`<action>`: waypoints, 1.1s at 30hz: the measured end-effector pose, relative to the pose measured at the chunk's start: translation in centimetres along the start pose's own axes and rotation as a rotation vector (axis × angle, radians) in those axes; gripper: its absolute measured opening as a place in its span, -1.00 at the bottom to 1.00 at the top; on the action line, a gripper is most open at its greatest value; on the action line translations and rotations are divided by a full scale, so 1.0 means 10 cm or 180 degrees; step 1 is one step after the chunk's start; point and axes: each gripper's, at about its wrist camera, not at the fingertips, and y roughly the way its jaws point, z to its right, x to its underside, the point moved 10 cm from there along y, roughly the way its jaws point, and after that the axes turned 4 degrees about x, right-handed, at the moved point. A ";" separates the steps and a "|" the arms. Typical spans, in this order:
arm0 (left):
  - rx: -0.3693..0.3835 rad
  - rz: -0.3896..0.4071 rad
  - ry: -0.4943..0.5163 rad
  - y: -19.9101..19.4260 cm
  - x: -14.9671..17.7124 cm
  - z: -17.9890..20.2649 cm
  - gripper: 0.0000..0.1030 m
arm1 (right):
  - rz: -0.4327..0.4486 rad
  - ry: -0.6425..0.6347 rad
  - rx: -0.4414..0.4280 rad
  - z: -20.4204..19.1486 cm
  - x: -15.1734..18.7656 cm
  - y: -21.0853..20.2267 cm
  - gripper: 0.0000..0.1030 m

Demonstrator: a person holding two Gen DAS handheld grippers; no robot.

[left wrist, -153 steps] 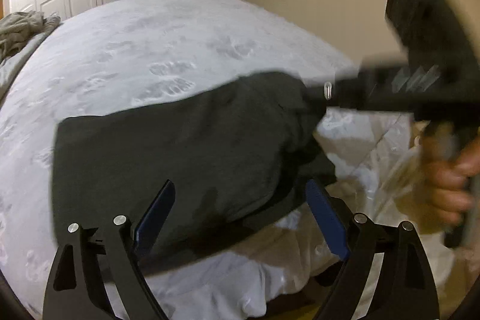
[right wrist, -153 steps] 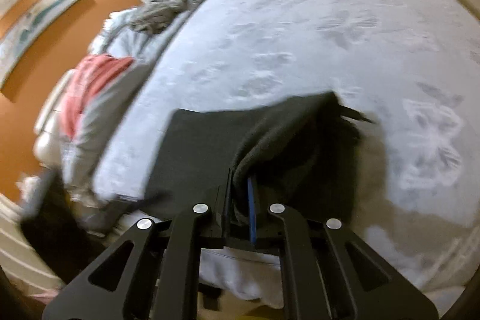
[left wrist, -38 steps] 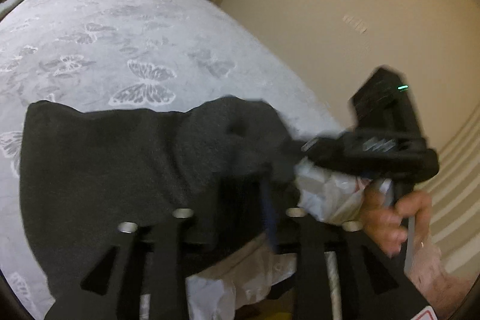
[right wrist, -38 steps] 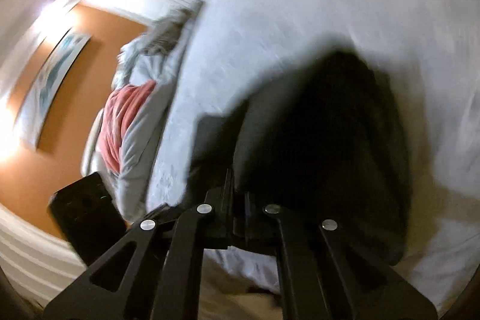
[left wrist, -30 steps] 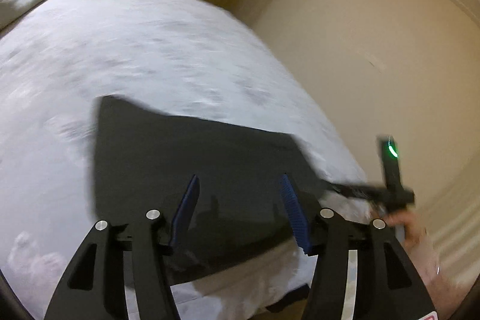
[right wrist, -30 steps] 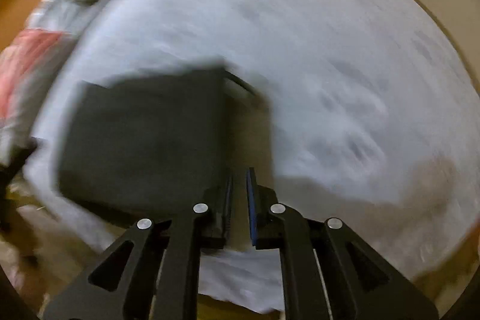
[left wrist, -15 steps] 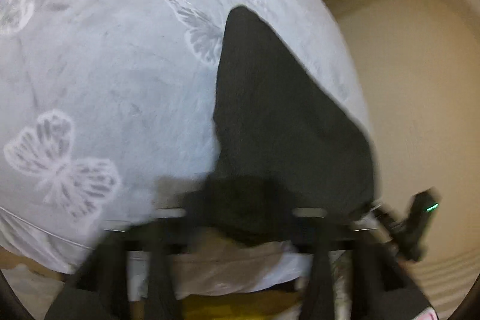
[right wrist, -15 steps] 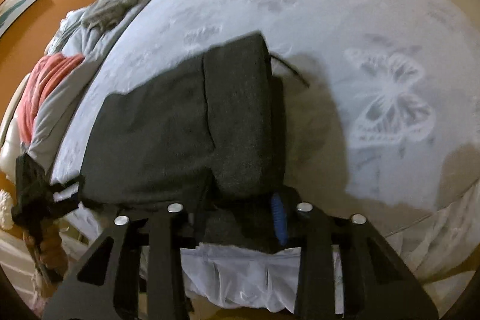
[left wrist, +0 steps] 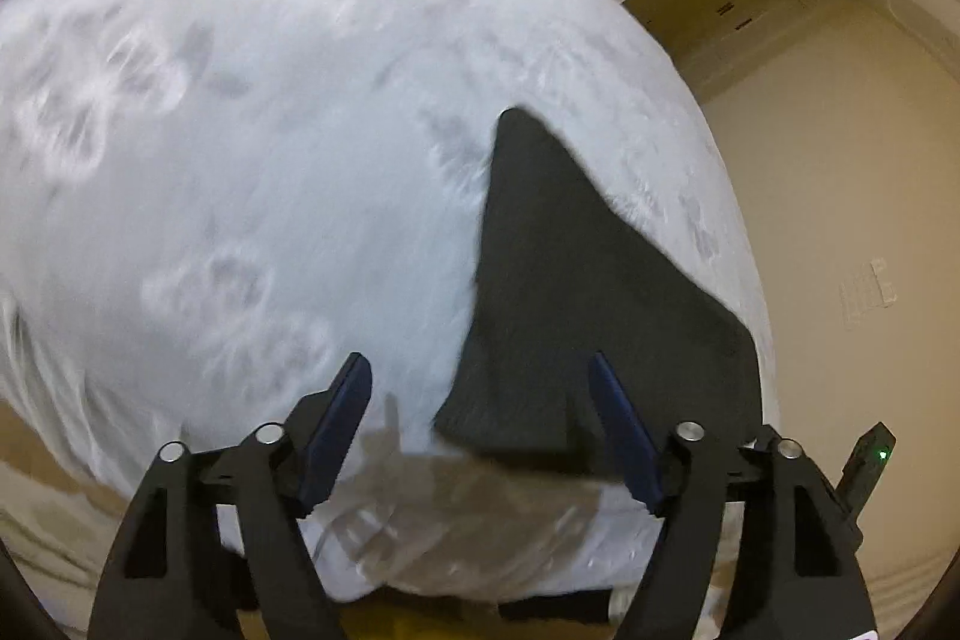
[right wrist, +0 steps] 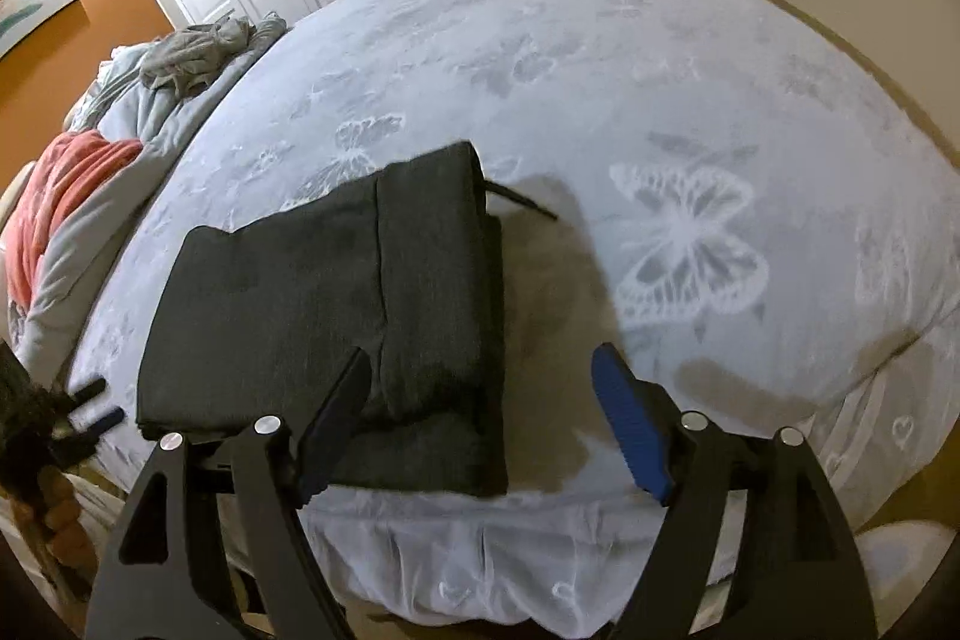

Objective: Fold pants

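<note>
Now both grippers tilt down over the folded pants (right wrist: 336, 316), fingers (right wrist: 630, 430) opening, empty.

Left gripper (left wrist: 480, 433), right gripper (right wrist: 480, 427): black angular cut-out arms, silver round screws, ribbed blue finger pads (right wrist: 627, 436), green indicator light (left wrist: 882, 454)

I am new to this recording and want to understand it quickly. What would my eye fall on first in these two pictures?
First, the folded dark grey pants, lying flat near the front edge of the pale bedspread with butterfly prints. Next, the blue-padded right gripper, its jaws opening with no cloth pinched, and the left gripper doing the same by the pants' near corner. At far left, a red blanket stands out.
</note>
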 end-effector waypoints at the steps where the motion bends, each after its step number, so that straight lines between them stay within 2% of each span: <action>1: 0.0037 -0.0072 0.0024 0.08 -0.04 0.06 0.64 | -0.0063 0.0066 -0.0039 0.01 -0.01 0.07 0.60; 2: 0.0064 -0.0153 0.0025 0.19 -0.05 0.10 0.69 | -0.0180 0.0143 -0.0080 0.03 0.02 0.18 0.69; 3: 0.0069 -0.0250 -0.0007 0.30 -0.08 0.10 0.69 | -0.0341 0.0252 -0.0151 0.04 0.07 0.33 0.69; 5: 0.0098 -0.0596 -0.0159 0.58 0.02 0.00 0.69 | -0.0566 0.0382 -0.0383 0.01 0.18 0.48 0.72; 6: 0.0176 -0.0760 -0.0242 0.69 0.09 -0.02 0.69 | -0.0490 0.0345 -0.0373 -0.02 0.17 0.49 0.56; 7: 0.0192 -0.0717 -0.0186 0.72 0.09 -0.01 0.68 | -0.0502 0.0239 -0.0492 -0.11 0.18 0.46 0.11; 8: 0.0218 -0.0735 -0.0093 0.69 0.10 0.05 0.38 | -0.0571 0.0232 -0.0689 -0.20 0.19 0.43 -0.45; 9: 0.0355 -0.0834 0.0002 0.65 0.14 0.16 -0.10 | -0.0527 0.0242 -0.0696 -0.22 0.17 0.34 -0.52; 10: 0.0318 -0.0896 0.0038 0.61 0.18 0.18 -0.57 | -0.0483 0.0144 -0.0707 -0.26 0.15 0.23 -0.53; 11: 0.0242 -0.0823 0.0088 0.49 0.18 0.19 -0.59 | -0.0456 0.0087 -0.0753 -0.30 0.14 0.13 -0.54; 13: 0.0240 -0.0739 0.0152 0.29 0.20 0.21 -0.59 | -0.0433 -0.0043 -0.0826 -0.37 0.19 -0.09 -0.53; 14: 0.0208 -0.0738 0.0150 0.22 0.24 0.19 -0.55 | -0.0454 -0.0083 -0.0785 -0.36 0.23 -0.11 -0.42; 15: 0.0141 -0.0719 0.0137 0.19 0.25 0.14 -0.50 | -0.0493 -0.0136 -0.0642 -0.32 0.28 -0.08 -0.16; 16: 0.0025 -0.0686 0.0113 0.21 0.26 0.07 -0.11 | -0.0521 -0.0174 -0.0453 -0.25 0.34 -0.01 0.05; 17: -0.0069 -0.0674 0.0090 0.25 0.24 0.01 0.34 | -0.0524 -0.0178 -0.0376 -0.21 0.36 0.03 0.36; 18: -0.0108 -0.0656 0.0050 0.26 0.25 -0.02 0.40 | -0.0554 -0.0138 -0.0355 -0.18 0.39 0.10 0.37; 20: 0.0001 -0.0655 -0.0052 0.36 0.24 -0.01 0.43 | -0.0671 0.0037 -0.0536 -0.18 0.46 0.19 0.37; 22: 0.0065 -0.0670 -0.0138 0.50 0.20 -0.01 0.60 | -0.0744 0.0236 -0.0681 -0.20 0.51 0.30 0.44; 24: 0.0106 -0.0645 -0.0200 0.65 0.19 -0.04 0.78 | -0.0680 0.0309 -0.0742 -0.21 0.49 0.34 0.51; 25: 0.0097 -0.0599 -0.0120 0.67 0.17 0.01 0.77 | -0.0636 0.0328 -0.0779 -0.23 0.47 0.34 0.50; 26: 0.0078 -0.0594 -0.0002 0.68 0.19 0.05 0.76 | -0.0617 0.0345 -0.0798 -0.23 0.45 0.35 0.46; 27: 0.0068 -0.0597 0.0116 0.71 0.21 0.07 0.75 | -0.0594 0.0367 -0.0798 -0.23 0.44 0.36 0.19; 28: -0.0004 -0.0574 0.0254 0.72 0.23 0.11 0.49 | -0.0598 0.0383 -0.0843 -0.24 0.43 0.36 -0.03; 29: -0.0045 -0.0573 0.0349 0.65 0.28 0.13 -0.18 | -0.0625 0.0426 -0.0919 -0.26 0.43 0.37 -0.40; 30: 0.0020 -0.0626 0.0372 0.65 0.31 0.16 -0.53 | -0.0639 0.0494 -0.0997 -0.27 0.40 0.34 -0.47; 33: 0.0197 -0.0601 0.0172 0.36 0.33 0.22 -0.69 | -0.0548 0.0340 -0.1046 -0.36 0.38 0.02 -0.50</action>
